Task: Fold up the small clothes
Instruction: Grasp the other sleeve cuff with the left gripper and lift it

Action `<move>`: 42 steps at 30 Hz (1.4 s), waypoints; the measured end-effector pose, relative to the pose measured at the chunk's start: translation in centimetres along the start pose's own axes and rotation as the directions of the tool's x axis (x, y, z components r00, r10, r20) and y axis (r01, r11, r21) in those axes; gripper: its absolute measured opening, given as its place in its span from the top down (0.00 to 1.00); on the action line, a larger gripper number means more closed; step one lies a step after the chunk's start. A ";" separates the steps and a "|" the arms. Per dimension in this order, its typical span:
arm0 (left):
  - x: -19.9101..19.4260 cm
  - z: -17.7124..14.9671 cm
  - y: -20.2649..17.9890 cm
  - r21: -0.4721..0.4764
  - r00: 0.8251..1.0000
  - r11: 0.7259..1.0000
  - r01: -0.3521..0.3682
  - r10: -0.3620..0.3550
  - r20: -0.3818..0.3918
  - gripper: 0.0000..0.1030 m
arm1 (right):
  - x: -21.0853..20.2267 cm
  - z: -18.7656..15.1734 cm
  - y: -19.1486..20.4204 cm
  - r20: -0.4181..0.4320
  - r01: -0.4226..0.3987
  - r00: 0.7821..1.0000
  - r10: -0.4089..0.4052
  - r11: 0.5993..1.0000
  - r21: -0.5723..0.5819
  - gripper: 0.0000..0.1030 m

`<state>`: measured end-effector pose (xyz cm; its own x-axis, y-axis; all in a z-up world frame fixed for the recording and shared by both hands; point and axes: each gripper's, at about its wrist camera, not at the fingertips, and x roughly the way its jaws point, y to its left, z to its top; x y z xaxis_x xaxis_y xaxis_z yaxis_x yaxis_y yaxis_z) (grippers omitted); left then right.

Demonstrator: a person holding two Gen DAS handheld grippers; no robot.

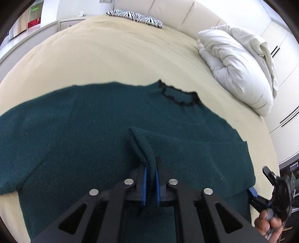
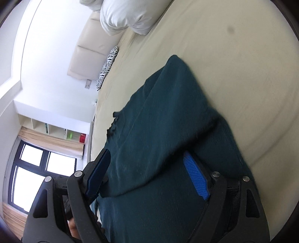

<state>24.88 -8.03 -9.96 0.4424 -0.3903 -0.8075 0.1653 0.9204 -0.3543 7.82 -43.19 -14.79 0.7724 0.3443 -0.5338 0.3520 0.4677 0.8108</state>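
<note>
A dark green knitted sweater [image 1: 89, 123] lies spread on a cream bed [image 1: 115, 56], its black-trimmed collar [image 1: 177, 97] toward the far side. My left gripper [image 1: 150, 168] is shut on the cuff of its right sleeve [image 1: 143, 147], which is folded in across the body. In the right wrist view my right gripper [image 2: 147, 155] is open with blue pads [image 2: 195, 175] wide apart around the sweater [image 2: 158, 130] fabric at its right edge. The right gripper also shows in the left wrist view [image 1: 269, 183], held by a hand.
A folded white duvet [image 1: 237, 71] lies at the bed's far right. A zebra-print pillow [image 1: 134, 16] sits at the head of the bed by the padded headboard [image 1: 186, 11]. White wardrobes [image 1: 284, 56] stand on the right; shelves [image 2: 56, 132] and a window [image 2: 33, 168] on the left.
</note>
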 end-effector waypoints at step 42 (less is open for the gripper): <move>2.3 -0.4 0.8 0.088 0.993 0.996 -0.010 -0.001 0.114 0.89 | 3.1 11.2 -0.2 0.115 0.357 0.934 -0.338 0.884 -0.303 0.95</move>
<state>25.69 -8.15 -12.27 0.5402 -0.3856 -0.7480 0.2379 0.9226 -0.3038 16.10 -51.33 -13.94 0.6635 0.0697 -0.7449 0.4267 0.7826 0.4532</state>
